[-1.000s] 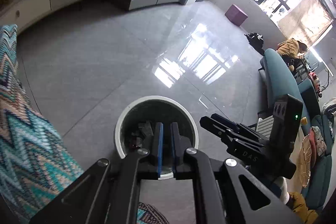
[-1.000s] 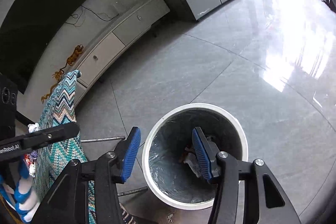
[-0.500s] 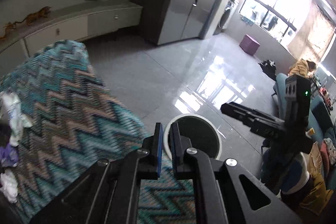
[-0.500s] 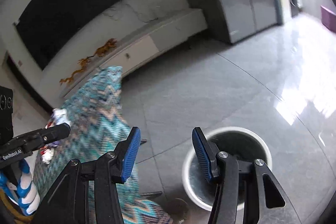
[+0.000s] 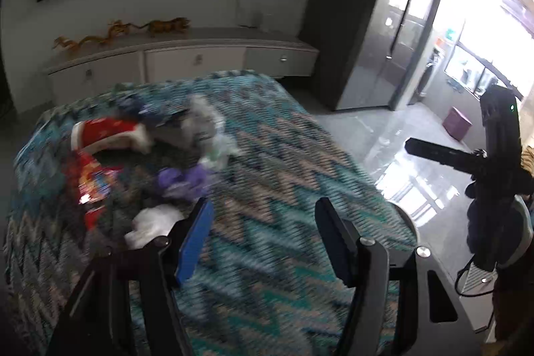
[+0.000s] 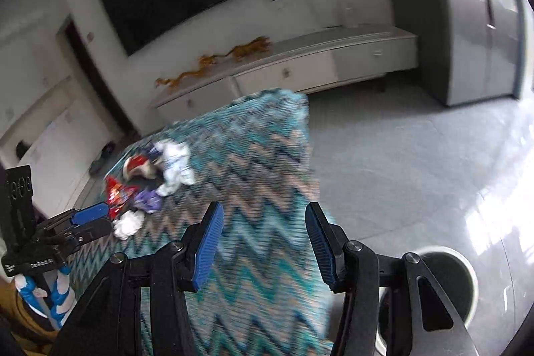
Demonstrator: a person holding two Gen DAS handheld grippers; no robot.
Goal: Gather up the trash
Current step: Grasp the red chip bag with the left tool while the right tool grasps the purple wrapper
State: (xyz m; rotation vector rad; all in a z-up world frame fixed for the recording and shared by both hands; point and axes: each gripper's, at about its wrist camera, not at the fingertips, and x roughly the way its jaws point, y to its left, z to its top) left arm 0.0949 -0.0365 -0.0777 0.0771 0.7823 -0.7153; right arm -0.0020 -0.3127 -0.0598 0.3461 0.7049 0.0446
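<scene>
Left wrist view: left gripper point(image 5: 263, 236) tilts down over the tablecloth point(image 5: 267, 155), jaws opening, empty.

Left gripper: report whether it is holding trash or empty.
Empty. The left gripper has its jaws opening with only the zigzag tablecloth visible between them.

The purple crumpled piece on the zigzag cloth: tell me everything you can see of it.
The purple crumpled piece is a soft, wrinkled wad, thin plastic or paper by its look, though motion blur hides detail. It lies loose on the zigzag cloth amid the litter, with a red wrapper to its left and a white wad nearer the camera. No gripper touches it.
</scene>
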